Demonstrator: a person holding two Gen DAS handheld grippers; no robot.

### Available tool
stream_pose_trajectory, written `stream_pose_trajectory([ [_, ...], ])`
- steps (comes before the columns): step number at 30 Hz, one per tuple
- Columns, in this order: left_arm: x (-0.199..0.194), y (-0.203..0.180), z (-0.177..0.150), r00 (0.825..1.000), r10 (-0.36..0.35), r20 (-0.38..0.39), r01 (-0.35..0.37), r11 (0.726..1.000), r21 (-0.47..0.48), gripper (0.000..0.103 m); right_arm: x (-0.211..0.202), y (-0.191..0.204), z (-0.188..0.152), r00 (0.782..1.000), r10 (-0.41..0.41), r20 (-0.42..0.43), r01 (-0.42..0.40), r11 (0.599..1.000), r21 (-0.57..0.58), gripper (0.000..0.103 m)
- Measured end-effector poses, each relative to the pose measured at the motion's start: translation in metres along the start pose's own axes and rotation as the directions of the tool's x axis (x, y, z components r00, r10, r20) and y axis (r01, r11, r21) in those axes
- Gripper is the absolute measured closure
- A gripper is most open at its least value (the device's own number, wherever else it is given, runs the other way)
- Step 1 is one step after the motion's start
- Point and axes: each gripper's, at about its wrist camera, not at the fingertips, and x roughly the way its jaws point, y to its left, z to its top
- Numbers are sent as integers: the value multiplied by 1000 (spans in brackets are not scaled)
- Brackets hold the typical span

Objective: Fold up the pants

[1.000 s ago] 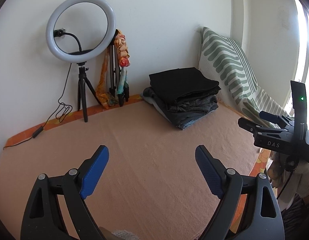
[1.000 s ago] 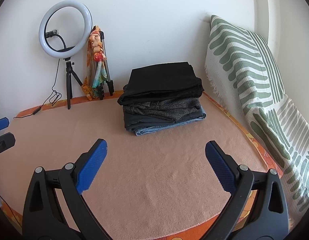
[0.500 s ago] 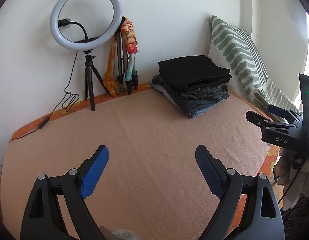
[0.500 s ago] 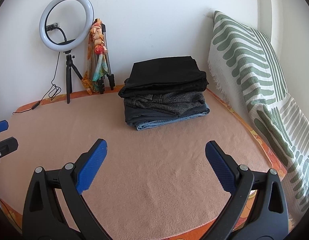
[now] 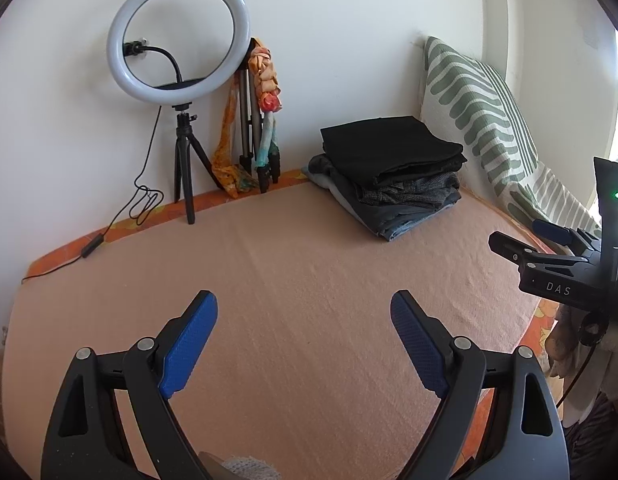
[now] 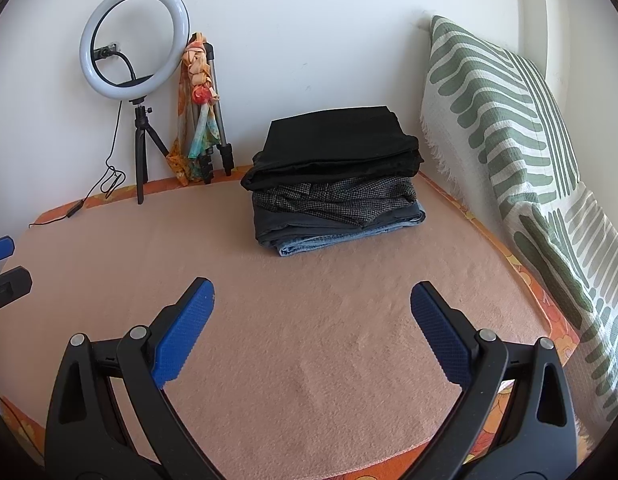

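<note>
A stack of folded pants (image 6: 335, 184), black on top, grey check, dark grey and blue denim below, lies at the back of the peach blanket (image 6: 309, 340). It also shows in the left wrist view (image 5: 393, 176). My left gripper (image 5: 305, 308) is open and empty above the blanket, well short of the stack. My right gripper (image 6: 312, 292) is open and empty, hovering in front of the stack. The right gripper also shows from the side at the right edge of the left wrist view (image 5: 557, 256). The left gripper's tips show at the left edge of the right wrist view (image 6: 5, 268).
A ring light on a small tripod (image 5: 181, 120) and a folded tripod with a colourful scarf (image 5: 261, 120) stand against the back wall. A cable (image 5: 121, 216) trails along the blanket's back edge. A green-striped cushion (image 6: 521, 168) leans along the right side.
Both grippers have drifted back and tilted a little, so the stack and ring light shifted in view. Both stay open and empty.
</note>
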Motion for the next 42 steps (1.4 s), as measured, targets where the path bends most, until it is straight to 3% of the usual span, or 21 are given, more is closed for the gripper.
stream_pose_trajectory([
  [42, -5, -3, 5, 1000, -16, -3, 16, 1000, -7, 14, -1, -1, 0, 1000, 4, 1, -4, 1000, 2, 3],
])
